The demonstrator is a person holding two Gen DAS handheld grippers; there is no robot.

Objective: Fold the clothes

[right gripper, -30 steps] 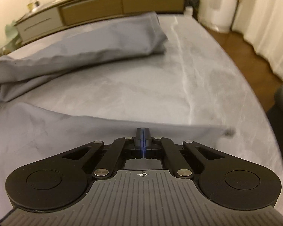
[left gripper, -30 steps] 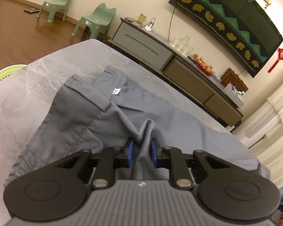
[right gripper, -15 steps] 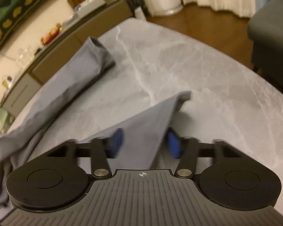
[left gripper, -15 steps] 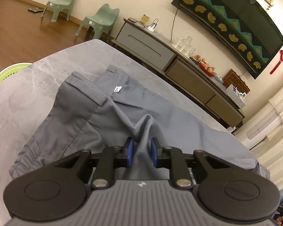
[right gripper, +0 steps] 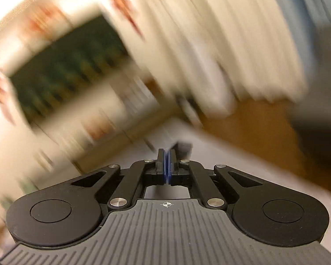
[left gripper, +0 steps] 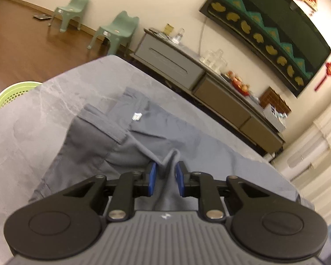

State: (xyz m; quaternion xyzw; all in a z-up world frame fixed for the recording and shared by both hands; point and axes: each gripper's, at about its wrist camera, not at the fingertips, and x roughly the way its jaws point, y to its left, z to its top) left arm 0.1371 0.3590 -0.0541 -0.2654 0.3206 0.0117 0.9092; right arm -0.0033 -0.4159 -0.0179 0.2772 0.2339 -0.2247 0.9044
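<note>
Grey trousers [left gripper: 130, 141] lie spread on the grey marble table [left gripper: 28, 119], waistband to the left, a white label [left gripper: 136, 116] showing. My left gripper [left gripper: 165, 176] is shut on a bunched ridge of the trouser fabric [left gripper: 171, 161] near the crotch. My right gripper [right gripper: 166, 165] has its jaws closed together; the right wrist view is heavily blurred and points up at the wall and curtains. A small dark scrap [right gripper: 183, 148] shows beside the tips; I cannot tell whether cloth is held.
A green laundry basket [left gripper: 13, 92] stands off the table's left edge. A long TV cabinet [left gripper: 209, 88] runs behind the table, with two green chairs [left gripper: 114, 33] on the wood floor. Curtains [right gripper: 209, 33] and a dark sofa [right gripper: 315, 121] lie to the right.
My right gripper opened over the trouser leg end, then closed and swung sharply upward, away from the table. My left gripper keeps its hold on the fabric ridge and has shifted slightly.
</note>
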